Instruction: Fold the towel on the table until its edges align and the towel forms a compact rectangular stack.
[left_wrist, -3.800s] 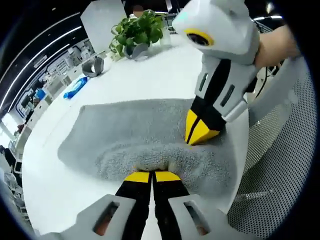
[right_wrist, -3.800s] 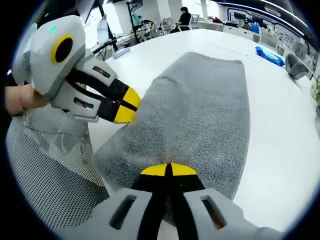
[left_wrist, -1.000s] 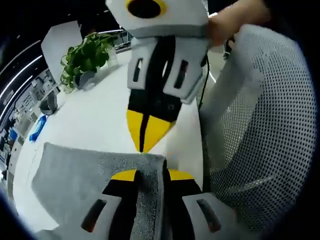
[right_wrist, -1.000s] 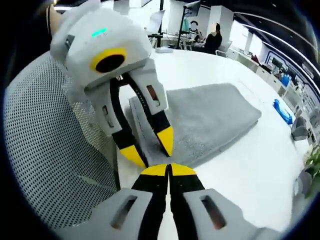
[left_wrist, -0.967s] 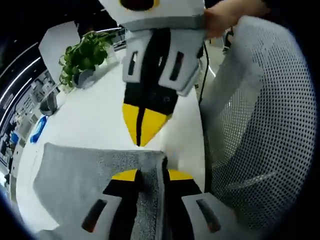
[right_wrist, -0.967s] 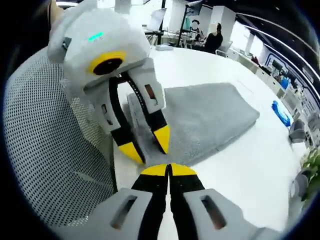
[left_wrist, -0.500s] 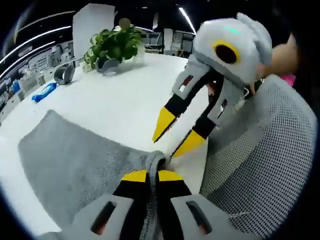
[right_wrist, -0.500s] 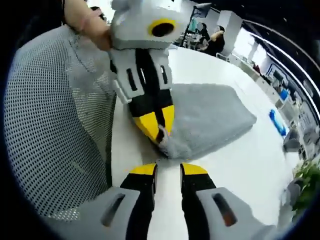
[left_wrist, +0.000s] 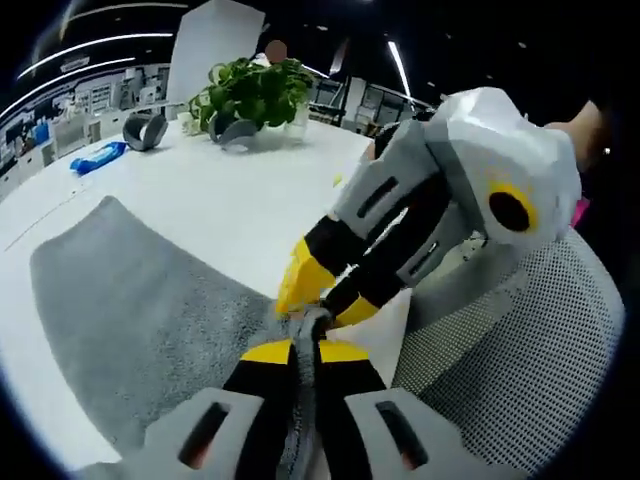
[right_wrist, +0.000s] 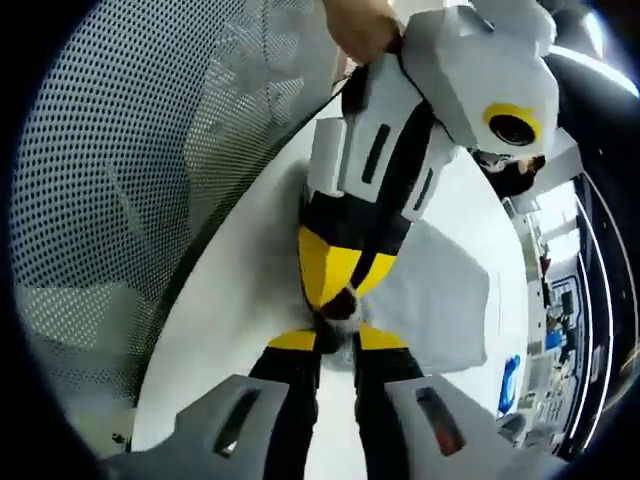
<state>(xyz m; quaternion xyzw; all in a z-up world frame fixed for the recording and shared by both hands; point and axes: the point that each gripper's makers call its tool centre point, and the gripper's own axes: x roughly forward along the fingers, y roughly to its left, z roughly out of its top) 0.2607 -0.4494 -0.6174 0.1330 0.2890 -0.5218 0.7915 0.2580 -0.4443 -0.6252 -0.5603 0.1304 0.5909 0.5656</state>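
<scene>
Mid-fold, the left gripper (left_wrist: 305, 349) has its jaws pinching a corner of the grey towel (left_wrist: 130, 310) at lower centre of the white bench (left_wrist: 190, 195), the right gripper (left_wrist: 318, 298) spread around that same corner; next, it likely must close there.

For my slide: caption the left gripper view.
Left claw pinches the towel corner; right claw opens beside it.
</scene>
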